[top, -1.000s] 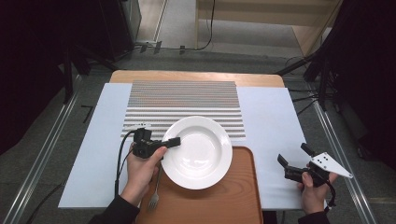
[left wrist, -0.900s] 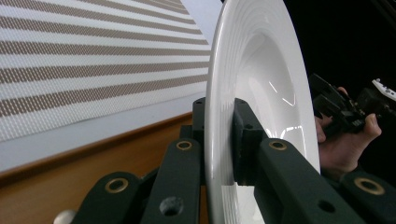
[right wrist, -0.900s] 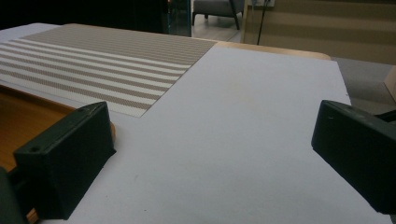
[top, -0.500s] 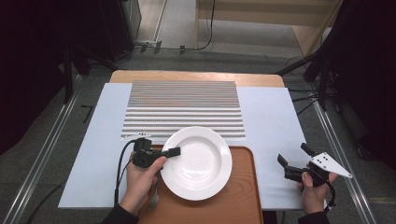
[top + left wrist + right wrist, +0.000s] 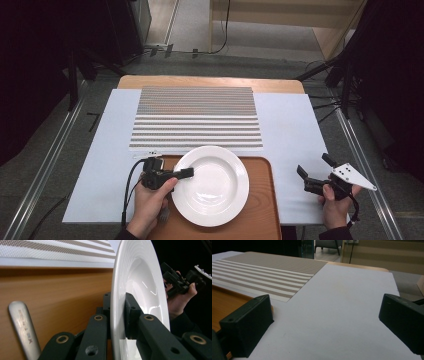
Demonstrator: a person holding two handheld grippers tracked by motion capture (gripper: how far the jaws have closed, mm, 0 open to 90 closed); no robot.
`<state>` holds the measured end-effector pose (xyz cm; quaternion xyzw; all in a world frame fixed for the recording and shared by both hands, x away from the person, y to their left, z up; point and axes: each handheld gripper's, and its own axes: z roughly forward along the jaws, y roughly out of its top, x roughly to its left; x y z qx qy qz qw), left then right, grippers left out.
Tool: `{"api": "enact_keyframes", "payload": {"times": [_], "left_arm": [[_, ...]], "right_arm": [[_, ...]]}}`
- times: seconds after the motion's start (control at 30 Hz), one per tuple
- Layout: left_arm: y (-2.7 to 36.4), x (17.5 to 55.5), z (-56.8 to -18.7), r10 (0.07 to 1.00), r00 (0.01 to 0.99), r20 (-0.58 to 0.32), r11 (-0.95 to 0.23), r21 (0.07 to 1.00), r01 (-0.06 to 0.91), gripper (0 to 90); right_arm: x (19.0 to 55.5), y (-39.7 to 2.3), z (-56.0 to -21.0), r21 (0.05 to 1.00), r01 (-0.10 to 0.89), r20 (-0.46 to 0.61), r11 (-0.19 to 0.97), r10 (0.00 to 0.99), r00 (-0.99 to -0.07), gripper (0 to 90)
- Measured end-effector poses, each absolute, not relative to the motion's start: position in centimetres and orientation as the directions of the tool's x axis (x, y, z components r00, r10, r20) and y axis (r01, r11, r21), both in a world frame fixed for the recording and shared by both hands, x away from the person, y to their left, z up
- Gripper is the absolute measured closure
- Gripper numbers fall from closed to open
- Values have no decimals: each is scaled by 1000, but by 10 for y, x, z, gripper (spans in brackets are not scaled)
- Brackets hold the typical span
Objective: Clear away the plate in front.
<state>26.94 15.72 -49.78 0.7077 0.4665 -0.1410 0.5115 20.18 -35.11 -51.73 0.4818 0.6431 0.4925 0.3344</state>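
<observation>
Gripping the white plate (image 5: pixel 214 185) by its left rim, your left gripper (image 5: pixel 186 173) holds it over the wooden tray (image 5: pixel 260 200), while your right gripper (image 5: pixel 312 172) waits well apart at the right, jaws wide and empty.

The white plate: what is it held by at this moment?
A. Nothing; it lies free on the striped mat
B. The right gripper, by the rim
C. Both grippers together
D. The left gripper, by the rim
D. In the left gripper view the two black jaws of the left gripper clamp the rim of the white plate, one on each face, while the right gripper stands open and apart from it.
</observation>
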Motion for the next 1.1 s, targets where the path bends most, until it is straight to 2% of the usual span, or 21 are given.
{"api": "enact_keyframes", "payload": {"times": [0.5, 0.83, 1.0, 1.1], "left_arm": [[148, 263, -504, 516, 537, -667, -125, 562, 818, 812], [147, 271, -508, 522, 529, -669, -205, 504, 839, 805], [148, 271, -505, 612, 555, -563, -256, 523, 813, 664], [149, 269, -497, 652, 585, -482, -276, 567, 776, 591]], "right_arm": [[202, -351, -517, 956, 289, 42, 53, 949, -312, 0], [202, -351, -517, 955, 291, 39, 56, 950, -311, 0], [202, -351, -517, 956, 290, 39, 56, 950, -311, 0], [202, -351, -518, 956, 289, 39, 56, 950, -311, 0]]}}
